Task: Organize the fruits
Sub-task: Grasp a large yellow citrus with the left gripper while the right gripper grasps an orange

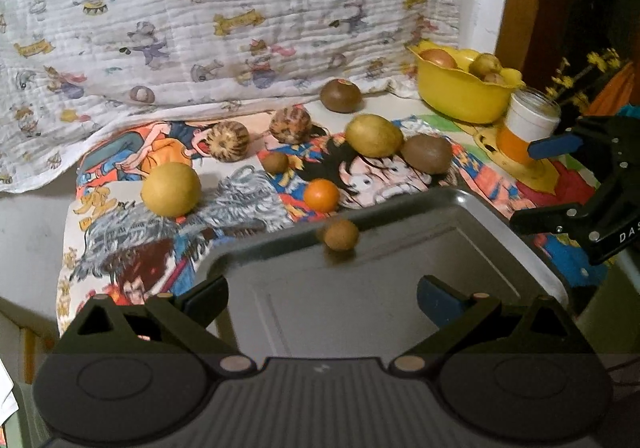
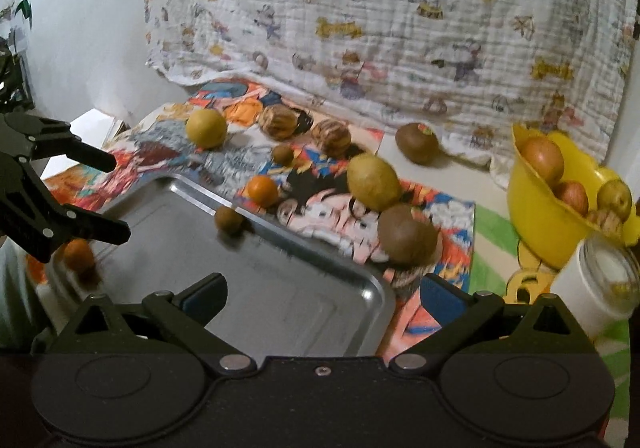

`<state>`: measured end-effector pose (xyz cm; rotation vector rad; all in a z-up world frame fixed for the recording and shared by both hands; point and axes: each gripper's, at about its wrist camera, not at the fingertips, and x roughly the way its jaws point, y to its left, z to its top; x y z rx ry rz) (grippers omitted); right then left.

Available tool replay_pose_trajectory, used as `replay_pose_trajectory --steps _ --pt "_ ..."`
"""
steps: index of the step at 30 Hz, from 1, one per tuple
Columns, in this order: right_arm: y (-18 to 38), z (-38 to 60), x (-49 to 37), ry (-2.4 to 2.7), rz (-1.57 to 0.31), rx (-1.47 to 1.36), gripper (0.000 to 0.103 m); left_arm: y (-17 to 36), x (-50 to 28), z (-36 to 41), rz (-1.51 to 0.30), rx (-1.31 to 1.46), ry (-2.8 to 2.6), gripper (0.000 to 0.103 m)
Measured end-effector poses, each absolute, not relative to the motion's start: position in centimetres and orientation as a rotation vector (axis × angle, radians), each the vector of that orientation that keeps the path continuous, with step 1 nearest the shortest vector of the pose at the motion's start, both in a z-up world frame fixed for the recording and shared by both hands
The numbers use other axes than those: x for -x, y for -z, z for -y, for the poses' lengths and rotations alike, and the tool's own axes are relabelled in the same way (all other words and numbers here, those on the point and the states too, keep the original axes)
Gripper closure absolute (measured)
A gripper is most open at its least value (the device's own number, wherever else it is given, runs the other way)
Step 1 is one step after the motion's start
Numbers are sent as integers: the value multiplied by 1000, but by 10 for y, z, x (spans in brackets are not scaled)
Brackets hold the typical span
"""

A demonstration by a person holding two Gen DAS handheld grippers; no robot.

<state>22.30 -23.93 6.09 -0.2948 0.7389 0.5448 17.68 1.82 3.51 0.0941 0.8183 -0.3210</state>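
A metal tray (image 1: 400, 308) (image 2: 280, 288) lies on a cartoon-print cloth. A small brown fruit (image 1: 341, 234) (image 2: 228, 219) sits at its far rim, and a small orange fruit (image 2: 78, 254) lies in its left corner. Beyond the tray lie an orange fruit (image 1: 321, 195) (image 2: 262, 190), yellow-green fruits (image 1: 171, 189) (image 1: 374, 135), brown fruits (image 1: 426, 153) (image 1: 341, 95) and two striped ones (image 1: 227, 141) (image 1: 290, 124). My left gripper (image 1: 322, 296) (image 2: 108, 204) is open and empty over the tray. My right gripper (image 2: 322, 298) (image 1: 548, 184) is open and empty over the tray's right corner.
A yellow bowl (image 1: 460, 96) (image 2: 536, 224) holding several fruits stands at the back right. A white jar (image 1: 528, 120) (image 2: 596, 280) stands in front of it. A printed blanket (image 1: 220, 16) hangs behind the table.
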Motion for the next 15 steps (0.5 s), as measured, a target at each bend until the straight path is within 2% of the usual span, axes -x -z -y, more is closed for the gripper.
replay_pose_trajectory --steps 15 --pt "-54 181 -281 -597 -754 301 1 -24 -241 -75 -828 -16 218 1"
